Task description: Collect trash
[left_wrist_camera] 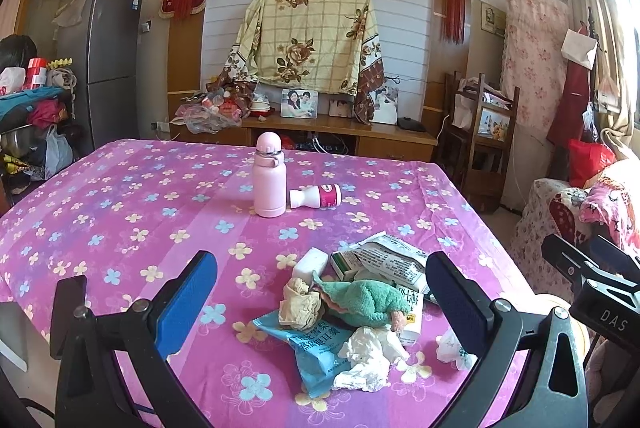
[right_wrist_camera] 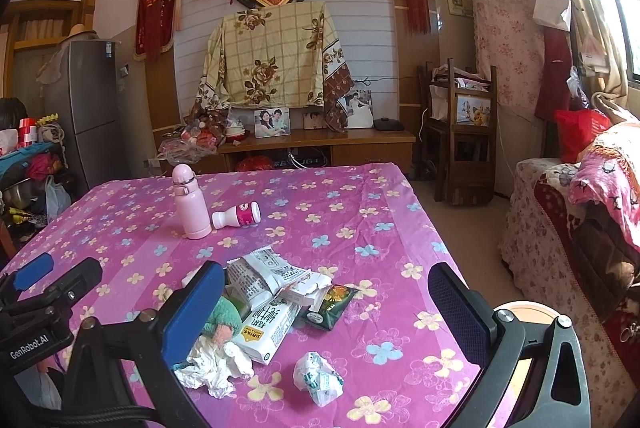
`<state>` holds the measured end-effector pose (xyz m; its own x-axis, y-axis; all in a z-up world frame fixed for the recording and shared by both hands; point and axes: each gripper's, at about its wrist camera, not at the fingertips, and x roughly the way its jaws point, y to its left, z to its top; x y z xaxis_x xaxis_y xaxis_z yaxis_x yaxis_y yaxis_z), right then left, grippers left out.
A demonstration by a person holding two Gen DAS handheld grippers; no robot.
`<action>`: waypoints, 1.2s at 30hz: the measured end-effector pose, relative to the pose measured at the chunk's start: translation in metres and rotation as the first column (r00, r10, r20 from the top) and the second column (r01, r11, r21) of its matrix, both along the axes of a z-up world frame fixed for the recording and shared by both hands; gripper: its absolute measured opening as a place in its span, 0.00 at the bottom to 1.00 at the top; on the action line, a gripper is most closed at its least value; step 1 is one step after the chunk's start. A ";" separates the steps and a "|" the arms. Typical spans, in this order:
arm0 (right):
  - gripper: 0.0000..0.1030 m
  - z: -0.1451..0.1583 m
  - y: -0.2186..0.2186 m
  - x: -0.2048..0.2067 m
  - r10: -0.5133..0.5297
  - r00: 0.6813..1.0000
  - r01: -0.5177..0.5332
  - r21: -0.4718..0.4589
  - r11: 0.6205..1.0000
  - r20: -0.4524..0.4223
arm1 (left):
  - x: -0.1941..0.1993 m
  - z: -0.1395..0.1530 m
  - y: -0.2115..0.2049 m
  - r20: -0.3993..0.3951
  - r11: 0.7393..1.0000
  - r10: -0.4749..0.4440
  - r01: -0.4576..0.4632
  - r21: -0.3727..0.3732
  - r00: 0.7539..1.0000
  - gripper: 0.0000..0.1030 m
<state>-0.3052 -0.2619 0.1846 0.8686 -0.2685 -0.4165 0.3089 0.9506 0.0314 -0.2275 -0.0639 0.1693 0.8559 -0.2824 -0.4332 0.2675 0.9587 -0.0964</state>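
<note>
On the desk point(left_wrist_camera: 120, 196), under a pink floral cloth, the left gripper point(left_wrist_camera: 320, 292) hovers spread wide and empty over the trash pile: beige crumpled paper point(left_wrist_camera: 300, 304), blue wrapper point(left_wrist_camera: 316, 348), white tissue point(left_wrist_camera: 368, 356), green plush toy point(left_wrist_camera: 360, 302). Farther right lie a milk carton point(right_wrist_camera: 264, 328), a dark green packet point(right_wrist_camera: 330, 306) and a crumpled wad point(right_wrist_camera: 318, 378). The right gripper point(right_wrist_camera: 326, 312) is likewise spread, holding nothing. A pink bottle point(right_wrist_camera: 190, 204) stands well behind.
</note>
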 end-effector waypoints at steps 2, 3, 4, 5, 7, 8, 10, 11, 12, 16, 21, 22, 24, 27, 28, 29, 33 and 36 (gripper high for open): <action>1.00 0.000 0.000 0.000 0.001 1.000 -0.001 0.001 1.000 -0.001 | 0.001 -0.002 0.001 -0.005 1.000 0.003 -0.003 -0.005 1.000 1.00; 1.00 0.000 0.000 0.001 0.002 1.000 -0.002 -0.001 1.000 -0.002 | 0.001 -0.002 0.001 -0.007 1.000 0.003 -0.003 -0.005 1.000 1.00; 1.00 0.000 0.001 0.001 0.002 1.000 -0.002 -0.003 1.000 -0.004 | 0.002 -0.003 0.002 -0.011 1.000 0.004 -0.004 -0.005 1.000 1.00; 1.00 -0.001 0.001 0.001 0.002 1.000 -0.002 -0.003 1.000 -0.005 | 0.002 -0.004 0.002 -0.014 1.000 0.004 -0.005 -0.004 1.000 1.00; 1.00 -0.001 0.001 0.001 0.003 1.000 -0.003 0.000 1.000 -0.005 | 0.003 -0.005 0.002 -0.016 1.000 0.006 -0.006 -0.001 1.000 1.00; 1.00 -0.001 0.001 0.002 0.003 1.000 -0.003 0.002 1.000 -0.007 | 0.003 -0.006 0.002 -0.016 1.000 0.005 -0.005 0.000 1.000 1.00; 1.00 -0.003 0.001 0.002 0.004 1.000 -0.004 0.004 1.000 -0.011 | 0.004 -0.006 0.001 -0.016 1.000 0.005 -0.005 0.002 1.000 1.00; 1.00 -0.003 0.001 0.003 0.003 1.000 -0.003 0.003 1.000 -0.012 | 0.004 -0.006 0.001 -0.015 1.000 0.006 -0.006 0.001 1.000 1.00; 1.00 -0.003 0.000 0.003 0.003 1.000 -0.003 0.002 1.000 -0.014 | 0.004 -0.006 0.001 -0.016 1.000 0.006 -0.006 0.001 1.000 1.00; 1.00 -0.003 0.000 0.003 0.003 1.000 -0.003 0.004 1.000 -0.014 | 0.005 -0.007 0.001 -0.022 1.000 0.006 -0.006 0.000 1.000 1.00; 1.00 -0.004 -0.001 0.004 0.004 1.000 -0.004 0.006 1.000 -0.016 | 0.008 -0.008 0.002 -0.032 1.000 0.006 -0.006 -0.001 0.999 1.00; 1.00 -0.004 -0.001 0.004 0.005 1.000 -0.005 0.007 1.000 -0.017 | 0.008 -0.008 0.002 -0.032 1.000 0.006 -0.006 0.000 0.999 1.00; 1.00 -0.006 -0.001 0.005 0.004 1.000 -0.004 0.008 1.000 -0.019 | 0.008 -0.008 0.002 -0.030 1.000 0.006 -0.006 0.000 1.000 1.00; 1.00 -0.008 -0.002 0.006 0.007 1.000 -0.006 0.010 1.000 -0.025 | 0.008 -0.008 0.002 -0.031 1.000 0.006 -0.006 0.000 1.000 1.00; 1.00 -0.008 -0.002 0.007 0.008 1.000 -0.008 0.011 1.000 -0.028 | 0.008 -0.008 0.002 -0.031 1.000 0.005 -0.005 -0.001 1.000 1.00; 1.00 -0.009 -0.002 0.007 0.009 0.999 -0.009 0.011 1.000 -0.030 | 0.008 -0.008 0.002 -0.031 1.000 0.006 -0.006 0.000 0.999 1.00; 1.00 -0.010 -0.002 0.009 0.011 0.999 -0.011 0.011 1.000 -0.033 | 0.010 -0.011 0.002 -0.039 1.000 0.006 -0.006 0.001 0.999 1.00; 1.00 -0.012 -0.002 0.010 0.010 0.999 -0.010 0.011 1.000 -0.037 | 0.011 -0.013 0.001 -0.041 1.000 0.008 -0.007 0.007 0.999 1.00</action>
<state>-0.2953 -0.2640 0.1729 0.8551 -0.2553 -0.4512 0.3008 0.9532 0.0307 -0.2166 -0.0626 0.1560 0.8396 -0.2728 -0.4697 0.2562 0.9614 -0.1004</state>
